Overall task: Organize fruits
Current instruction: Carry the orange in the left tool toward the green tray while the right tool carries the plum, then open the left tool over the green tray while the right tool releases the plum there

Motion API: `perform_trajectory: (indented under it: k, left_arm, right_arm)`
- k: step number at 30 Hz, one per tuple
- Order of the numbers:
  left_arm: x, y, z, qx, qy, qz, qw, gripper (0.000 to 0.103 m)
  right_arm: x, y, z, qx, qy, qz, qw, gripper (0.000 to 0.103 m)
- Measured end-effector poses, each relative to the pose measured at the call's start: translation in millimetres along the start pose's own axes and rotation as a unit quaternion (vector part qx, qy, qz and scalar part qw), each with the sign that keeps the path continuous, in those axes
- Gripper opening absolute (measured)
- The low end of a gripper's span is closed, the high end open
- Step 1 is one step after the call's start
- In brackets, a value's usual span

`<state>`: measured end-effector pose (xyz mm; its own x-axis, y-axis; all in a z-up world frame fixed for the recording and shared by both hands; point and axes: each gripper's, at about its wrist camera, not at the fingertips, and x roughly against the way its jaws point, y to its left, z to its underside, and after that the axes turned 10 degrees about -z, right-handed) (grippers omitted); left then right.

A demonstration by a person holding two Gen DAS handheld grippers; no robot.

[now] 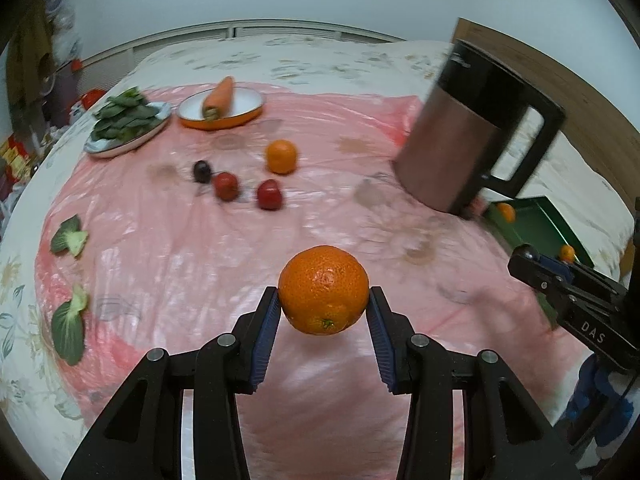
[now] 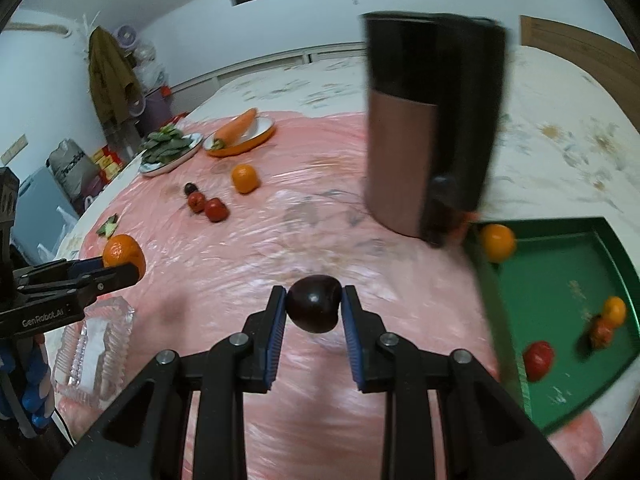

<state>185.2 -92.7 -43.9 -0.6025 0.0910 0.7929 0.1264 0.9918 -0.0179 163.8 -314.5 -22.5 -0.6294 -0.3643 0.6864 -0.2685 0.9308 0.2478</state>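
Observation:
My left gripper [image 1: 324,300] is shut on an orange [image 1: 323,290], held above the pink sheet; it also shows in the right wrist view [image 2: 122,258]. My right gripper [image 2: 314,300] is shut on a dark plum [image 2: 314,308], left of the green tray [image 2: 560,256]. The tray holds an orange [image 2: 497,242], a red fruit [image 2: 539,360] and two small fruits [image 2: 608,320]. On the sheet lie another orange [image 1: 281,156], two red fruits [image 1: 269,195] and a dark plum [image 1: 201,171].
A tall copper-and-black jug [image 2: 404,128] stands beside the tray's far corner. A plate of green leaves [image 1: 126,120] and an orange bowl with a carrot [image 1: 220,104] sit at the back. Loose greens [image 1: 70,236] lie left. A glass dish [image 2: 94,352] lies near left.

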Motion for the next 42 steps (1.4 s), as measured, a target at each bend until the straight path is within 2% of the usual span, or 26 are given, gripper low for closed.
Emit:
perform_trajectory:
  k: [11,23,33,42]
  left_arm:
    - [20,-87,-12,-0.057,-0.012,0.038,0.9976,0.038]
    - [26,-180,-21,-0.118,-0.015,0.080,0.9896,0.038]
    - [19,-258,-26,-0.171,-0.010,0.114,0.9787,0.038]
    - [-1,-321,-17,-0.212,0.003,0.134,0.9680,0.038]
  right_arm:
    - [58,-68,17,-0.048,-0.037,0.042,0.997,0.020]
    - [106,-142,37,-0.098,-0.065,0.096,0.988,0.020]
    - [129,-205,43,-0.131,-0.084,0.141,0.978,0.020]
    - [134,-257,43,-0.146,-0.088,0.185,0.968,0.020]
